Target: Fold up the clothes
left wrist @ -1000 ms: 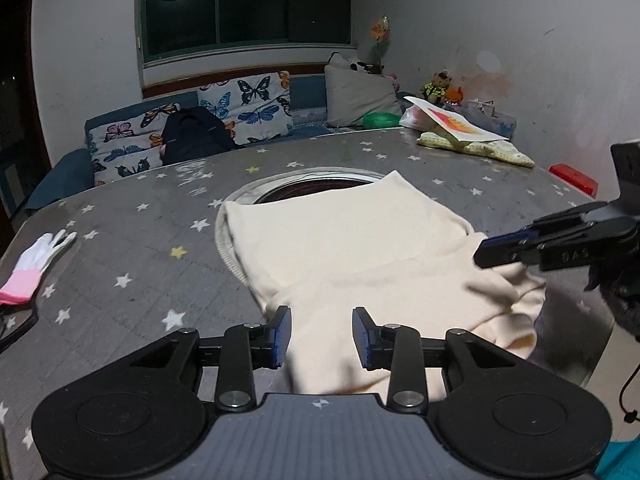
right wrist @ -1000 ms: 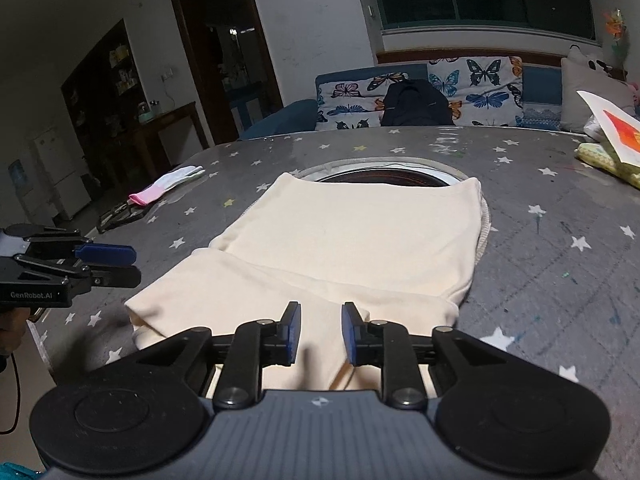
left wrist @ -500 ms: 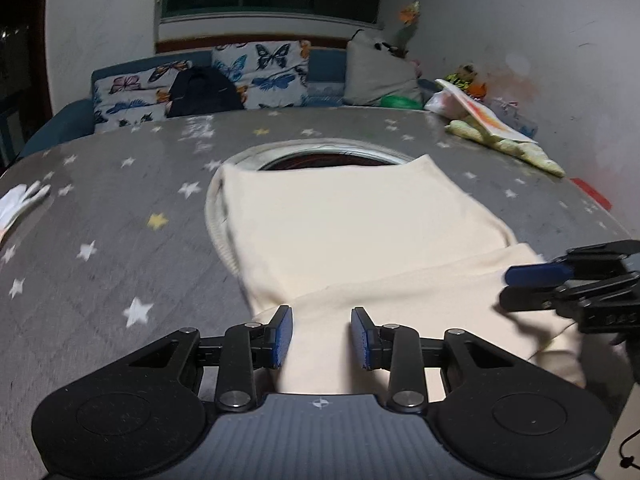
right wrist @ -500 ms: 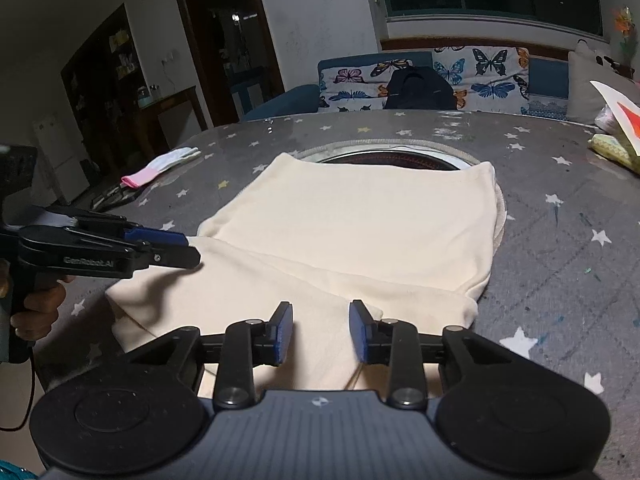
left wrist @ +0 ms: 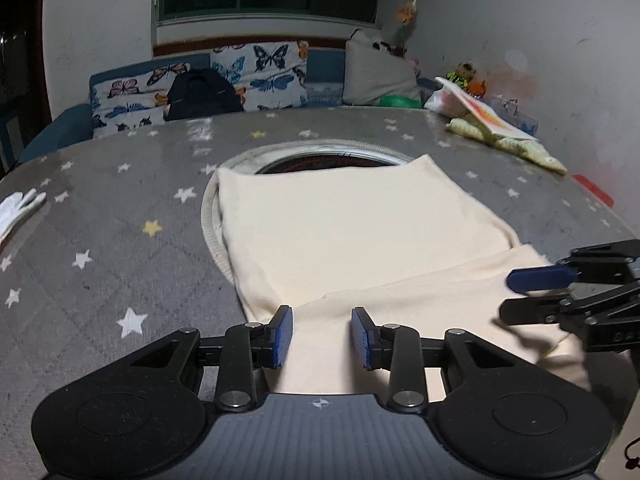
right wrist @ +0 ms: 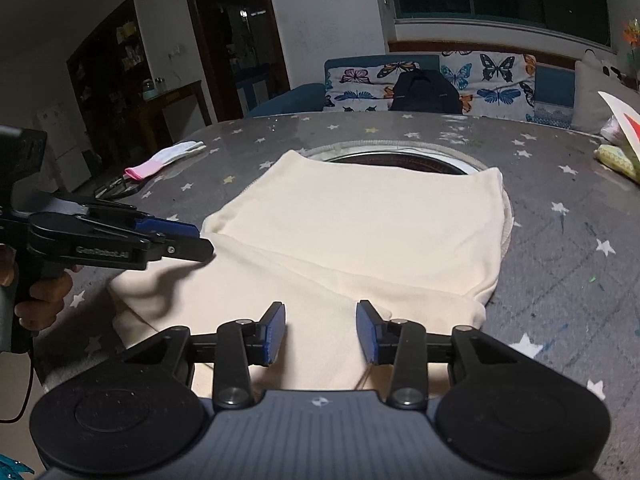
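Observation:
A cream garment [left wrist: 360, 240] lies partly folded on the grey star-print table [left wrist: 100, 248]; it also shows in the right wrist view [right wrist: 360, 232]. A folded band of it lies across the near edge. My left gripper [left wrist: 322, 338] is open and empty just above the band's left end. My right gripper [right wrist: 321, 332] is open and empty above the band's right part. Each gripper shows in the other's view: the right one [left wrist: 524, 294] at the garment's right corner, the left one [right wrist: 196, 242] at its left corner.
A round opening [left wrist: 328, 158] sits in the table's middle, partly covered by the garment. A white and pink glove [right wrist: 164, 158] lies at the left. A yellow-green cloth with a paper [left wrist: 504, 136] lies far right. A butterfly-print sofa [left wrist: 240, 76] stands behind.
Both grippers have opened wider and moved closer to the garment's near folded band. The far end of the garment has not moved.

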Available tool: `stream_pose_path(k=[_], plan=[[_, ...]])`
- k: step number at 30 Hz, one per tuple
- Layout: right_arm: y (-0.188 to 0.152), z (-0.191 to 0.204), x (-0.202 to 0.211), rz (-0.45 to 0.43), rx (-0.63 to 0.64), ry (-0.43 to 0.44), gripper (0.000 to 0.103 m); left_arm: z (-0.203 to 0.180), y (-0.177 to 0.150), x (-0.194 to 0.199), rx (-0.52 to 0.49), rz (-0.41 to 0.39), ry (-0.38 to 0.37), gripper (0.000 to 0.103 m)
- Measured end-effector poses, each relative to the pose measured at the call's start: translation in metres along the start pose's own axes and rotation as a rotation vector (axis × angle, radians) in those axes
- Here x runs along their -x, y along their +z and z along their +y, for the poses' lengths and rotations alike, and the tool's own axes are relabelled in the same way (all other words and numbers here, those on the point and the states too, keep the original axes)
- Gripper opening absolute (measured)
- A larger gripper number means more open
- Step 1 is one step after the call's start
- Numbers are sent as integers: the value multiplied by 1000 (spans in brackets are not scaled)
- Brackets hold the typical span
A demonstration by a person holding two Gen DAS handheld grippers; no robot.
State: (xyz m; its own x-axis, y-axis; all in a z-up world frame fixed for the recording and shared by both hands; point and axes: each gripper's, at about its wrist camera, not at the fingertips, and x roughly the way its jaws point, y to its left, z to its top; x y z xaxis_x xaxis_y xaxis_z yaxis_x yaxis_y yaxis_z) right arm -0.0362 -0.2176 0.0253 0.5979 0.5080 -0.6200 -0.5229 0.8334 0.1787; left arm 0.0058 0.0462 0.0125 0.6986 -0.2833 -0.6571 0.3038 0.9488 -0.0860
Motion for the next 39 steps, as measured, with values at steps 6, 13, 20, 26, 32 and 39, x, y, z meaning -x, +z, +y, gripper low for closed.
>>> stream_pose_path(k=[6,13,20,26,32,39], plan=[[0,-1,4,-6,4,3,40,-6,4,9,-15,-23,15,37],[-9,6,11,7,77,-18,41,-21,-7,7,-129,-9,47,41],[-16,16,30,3,159,-15,44,-44,-25,34,-232,-43,16,43],[-28,23,30,39,211,-30,47,-58,-46,35,-319,-13,39,44],[-29,21,53,22,237,-42,48,-53,-50,64,-351,-51,1,47],[-40,19,68,56,286,-50,52,-72,-75,79,-510,-50,-35,52]])
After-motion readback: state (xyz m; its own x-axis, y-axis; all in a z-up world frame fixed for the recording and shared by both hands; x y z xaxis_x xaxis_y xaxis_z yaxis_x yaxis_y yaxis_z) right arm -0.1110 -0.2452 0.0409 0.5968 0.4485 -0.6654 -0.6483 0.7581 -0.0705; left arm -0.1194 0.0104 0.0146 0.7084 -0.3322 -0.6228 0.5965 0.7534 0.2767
